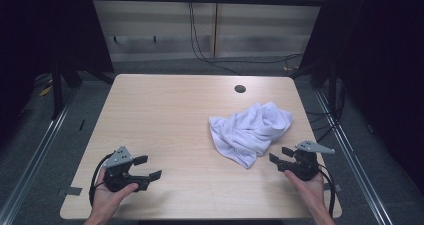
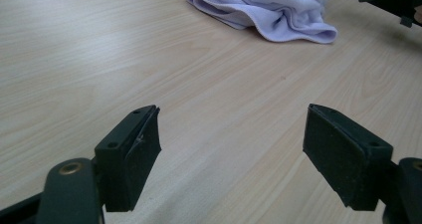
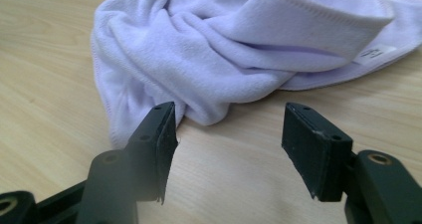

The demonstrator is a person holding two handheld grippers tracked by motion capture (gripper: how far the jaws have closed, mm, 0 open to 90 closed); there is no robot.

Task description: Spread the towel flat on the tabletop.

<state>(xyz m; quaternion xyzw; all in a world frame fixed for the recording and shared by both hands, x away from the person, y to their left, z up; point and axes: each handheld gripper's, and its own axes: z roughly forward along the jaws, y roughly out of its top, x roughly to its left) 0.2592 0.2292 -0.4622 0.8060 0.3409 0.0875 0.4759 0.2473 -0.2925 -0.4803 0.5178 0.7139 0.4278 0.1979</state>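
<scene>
- One white towel is found crumpled in a loose heap on the right half of the table, nearer the right edge than the centre.
- Folds and a stitched hem are seen in the right gripper view, where a small white label is noted at the towel's edge; the print on it is too small to be read.
- The towel's near corner is seen to point toward the person's side of the table.
- The right gripper is held by the right hand just beside that near corner, low over the table; its jaws are spread apart with nothing between them.
- In the right gripper view the cloth lies just beyond the jaw tips; whether the left jaw touches the fabric cannot be told.
- The left gripper is held by the left hand near the front left of the table, well apart from the towel; its jaws are likewise wide apart and empty.
- In the left gripper view bare wood is seen between the jaws, with the towel lying farther off.
- A grey three-cornered plate is carried on top of each gripper, and a black cable trails from each.
- A round dark hole is noted in the table surface beyond the towel, toward the far edge.
- Black cables are seen hanging down the wall behind the table.
</scene>
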